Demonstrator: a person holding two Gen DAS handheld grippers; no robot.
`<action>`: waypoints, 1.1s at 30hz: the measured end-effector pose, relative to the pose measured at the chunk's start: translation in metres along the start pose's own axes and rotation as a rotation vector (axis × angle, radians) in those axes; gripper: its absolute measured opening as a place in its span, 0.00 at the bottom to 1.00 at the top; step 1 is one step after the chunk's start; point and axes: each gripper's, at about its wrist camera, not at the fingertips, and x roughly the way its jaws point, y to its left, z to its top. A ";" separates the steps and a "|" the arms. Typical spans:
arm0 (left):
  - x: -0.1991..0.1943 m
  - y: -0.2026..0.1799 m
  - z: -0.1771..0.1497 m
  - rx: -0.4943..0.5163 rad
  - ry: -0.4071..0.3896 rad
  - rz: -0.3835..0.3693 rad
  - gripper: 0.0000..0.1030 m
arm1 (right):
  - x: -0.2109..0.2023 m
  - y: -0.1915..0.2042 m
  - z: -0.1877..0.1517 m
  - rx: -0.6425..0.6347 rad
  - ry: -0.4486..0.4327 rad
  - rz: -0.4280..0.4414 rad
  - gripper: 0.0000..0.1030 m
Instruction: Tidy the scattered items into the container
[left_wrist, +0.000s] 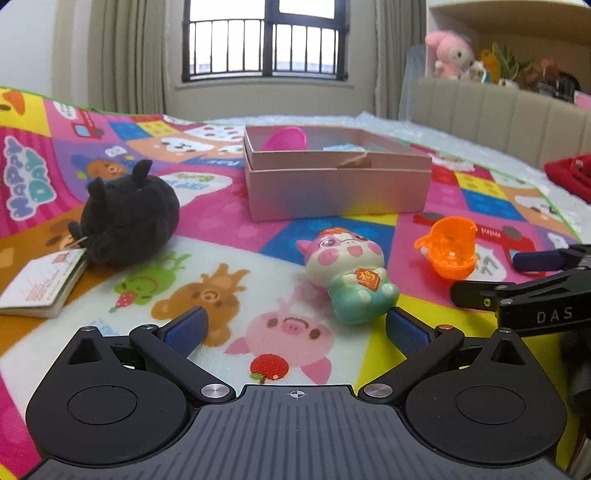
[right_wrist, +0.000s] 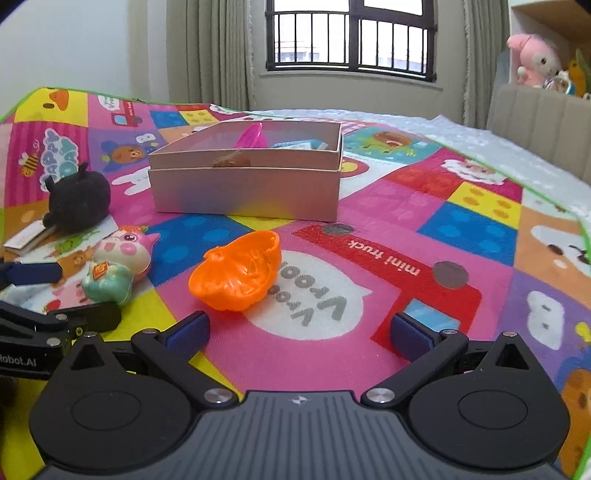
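A pink cardboard box (left_wrist: 332, 192) (right_wrist: 243, 195) stands on the play mat, holding a magenta cup (left_wrist: 286, 138), a blue item and a brown item. In front of it lie a pink-and-green pig figurine (left_wrist: 351, 277) (right_wrist: 114, 266), an orange plastic shell (left_wrist: 448, 247) (right_wrist: 236, 277) and a black plush toy (left_wrist: 129, 214) (right_wrist: 79, 201) with a paper tag booklet (left_wrist: 40, 288). My left gripper (left_wrist: 295, 328) is open just short of the figurine. My right gripper (right_wrist: 299, 330) is open just behind the orange shell. Each gripper shows at the other view's edge.
A colourful cartoon play mat (left_wrist: 221, 229) covers a bed. A red cloth (left_wrist: 570, 173) lies at the right. A padded headboard (left_wrist: 480, 110) and a shelf with plush toys (left_wrist: 450, 55) stand at the back right. Curtains and a barred window (left_wrist: 264, 40) are behind.
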 end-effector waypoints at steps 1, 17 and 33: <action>0.000 -0.001 -0.001 0.002 -0.009 0.004 1.00 | 0.001 0.000 -0.001 0.002 -0.008 0.003 1.00; -0.002 -0.003 -0.008 0.020 -0.051 0.014 1.00 | -0.003 0.000 -0.012 0.010 -0.084 0.014 1.00; -0.003 -0.002 -0.010 0.017 -0.055 0.035 1.00 | -0.002 0.008 -0.013 -0.017 -0.081 -0.028 1.00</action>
